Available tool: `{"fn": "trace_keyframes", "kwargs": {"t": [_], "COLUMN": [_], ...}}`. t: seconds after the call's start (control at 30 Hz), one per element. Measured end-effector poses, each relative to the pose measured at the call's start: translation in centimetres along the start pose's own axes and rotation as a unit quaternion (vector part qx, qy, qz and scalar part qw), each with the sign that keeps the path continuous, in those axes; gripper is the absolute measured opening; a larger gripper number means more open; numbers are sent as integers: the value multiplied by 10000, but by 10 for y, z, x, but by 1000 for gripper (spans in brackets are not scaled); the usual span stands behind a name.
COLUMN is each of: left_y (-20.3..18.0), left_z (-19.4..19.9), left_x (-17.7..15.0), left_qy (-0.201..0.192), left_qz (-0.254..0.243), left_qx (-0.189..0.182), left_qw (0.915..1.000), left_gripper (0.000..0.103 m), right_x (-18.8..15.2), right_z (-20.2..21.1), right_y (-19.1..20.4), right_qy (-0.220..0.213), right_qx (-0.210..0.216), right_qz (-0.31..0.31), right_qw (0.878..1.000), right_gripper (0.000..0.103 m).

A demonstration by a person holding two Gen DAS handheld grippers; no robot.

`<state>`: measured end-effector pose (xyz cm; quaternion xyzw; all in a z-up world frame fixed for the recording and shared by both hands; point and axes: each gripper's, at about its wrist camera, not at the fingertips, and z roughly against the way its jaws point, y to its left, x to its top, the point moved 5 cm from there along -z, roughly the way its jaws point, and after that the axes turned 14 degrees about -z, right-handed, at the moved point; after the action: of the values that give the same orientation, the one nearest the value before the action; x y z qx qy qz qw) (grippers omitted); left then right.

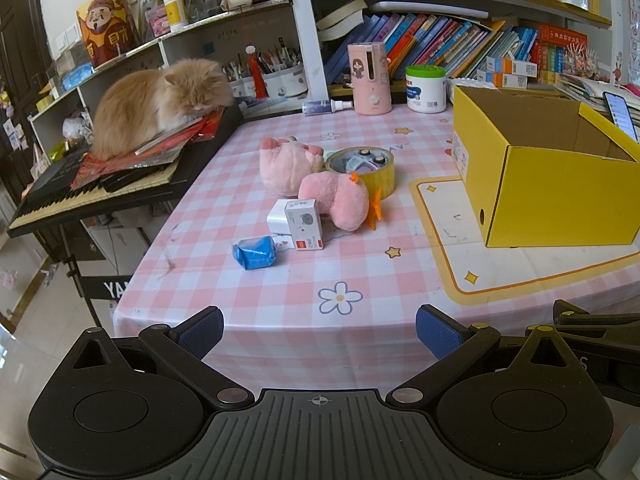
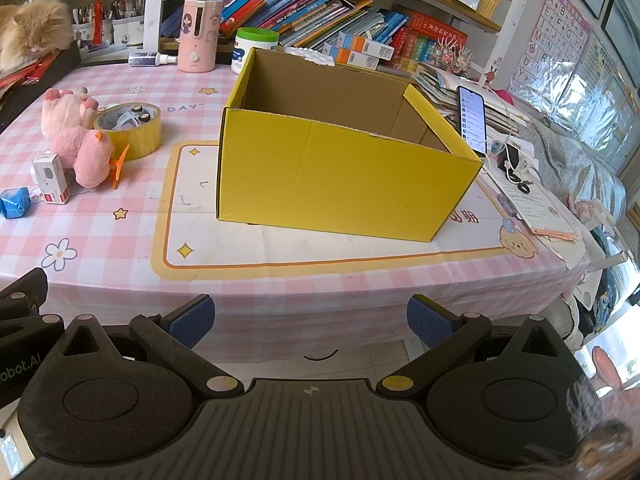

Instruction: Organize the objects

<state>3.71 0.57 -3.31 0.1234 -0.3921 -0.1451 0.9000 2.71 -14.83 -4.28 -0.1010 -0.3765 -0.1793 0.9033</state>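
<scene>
An open, empty yellow cardboard box (image 1: 552, 196) (image 2: 340, 176) stands on a white mat on the pink checked table. Left of it lie a pink plush toy (image 1: 316, 184) (image 2: 78, 140), a yellow tape roll (image 1: 362, 168) (image 2: 132, 130) with a small toy inside it, a small white box (image 1: 304, 224) (image 2: 50, 178) and a blue wrapped packet (image 1: 256, 252) (image 2: 14, 202). My left gripper (image 1: 318, 334) is open and empty at the table's front edge, short of these items. My right gripper (image 2: 310, 324) is open and empty in front of the box.
An orange cat (image 1: 160, 100) lies on papers on a keyboard (image 1: 100, 192) at the left. A pink humidifier (image 1: 370, 80), a white jar (image 1: 426, 88) and book shelves stand at the back. A phone (image 2: 474, 118), cables and papers lie right of the box.
</scene>
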Motion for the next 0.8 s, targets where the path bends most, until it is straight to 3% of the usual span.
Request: {"fn": "trace_keyframes", "kwargs": {"t": [0.8], "left_y": [3], "left_z": [1], "left_x": [-5], "left_qy": [-5], "left_qz": [-3], "left_qx": [-1], "left_qw": [10000], "left_gripper": [103], "right_x": [0], "right_z": [1], "right_y": [-1], "right_qy": [1], "right_qx": [-4], "right_qz": [-5], "right_qw": [10000], "right_gripper": [103]}}
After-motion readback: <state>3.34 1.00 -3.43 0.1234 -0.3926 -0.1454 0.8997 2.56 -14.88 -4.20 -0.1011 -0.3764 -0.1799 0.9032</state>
